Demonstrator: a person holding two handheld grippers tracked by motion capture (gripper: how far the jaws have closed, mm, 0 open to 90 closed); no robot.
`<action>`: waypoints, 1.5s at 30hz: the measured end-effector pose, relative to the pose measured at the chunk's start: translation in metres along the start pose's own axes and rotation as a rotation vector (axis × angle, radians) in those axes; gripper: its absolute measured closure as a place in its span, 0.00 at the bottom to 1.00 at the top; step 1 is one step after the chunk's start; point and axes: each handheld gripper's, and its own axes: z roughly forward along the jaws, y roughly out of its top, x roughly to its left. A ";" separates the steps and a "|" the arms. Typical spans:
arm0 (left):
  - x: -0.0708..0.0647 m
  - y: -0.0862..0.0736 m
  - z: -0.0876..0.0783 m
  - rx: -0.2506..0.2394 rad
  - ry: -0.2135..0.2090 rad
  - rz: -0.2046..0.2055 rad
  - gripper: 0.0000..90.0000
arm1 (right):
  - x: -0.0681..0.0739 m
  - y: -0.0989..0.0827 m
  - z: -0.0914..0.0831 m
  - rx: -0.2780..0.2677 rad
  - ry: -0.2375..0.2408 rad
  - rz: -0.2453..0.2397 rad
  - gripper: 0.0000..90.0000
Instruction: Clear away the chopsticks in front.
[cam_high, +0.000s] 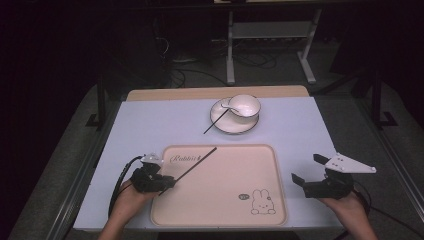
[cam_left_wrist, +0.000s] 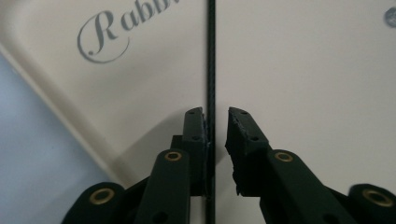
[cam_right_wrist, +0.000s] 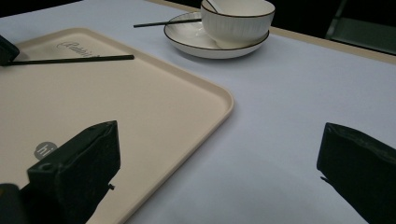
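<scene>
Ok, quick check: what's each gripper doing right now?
Left gripper: a gap shows beside the thin black chopstick between its fingers, so a firm grip cannot be told.
Right gripper: open, empty, beside the beige plastic tray.

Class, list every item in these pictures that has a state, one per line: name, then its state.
Left tongs: partly open around a black chopstick, which lies against one jaw.
Right tongs: wide open, empty, right of the tray.
Chopstick in left tongs: stretched over the tray.
Second chopstick: resting on the plate, tip over its rim.
Bowl: upright on the plate.
Spoon: leaning in the bowl.
Tray: flat on the table.
</scene>
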 end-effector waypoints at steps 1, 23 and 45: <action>0.000 0.002 -0.002 -0.009 0.003 0.008 0.80 | 0.000 0.000 0.000 0.002 0.000 0.000 0.00; 0.022 0.120 0.023 -0.040 0.051 0.120 0.25 | 0.000 -0.001 0.000 0.001 0.006 0.005 0.00; 0.046 0.224 0.107 -0.115 0.077 0.134 0.62 | -0.001 -0.002 0.000 -0.001 0.019 0.013 0.04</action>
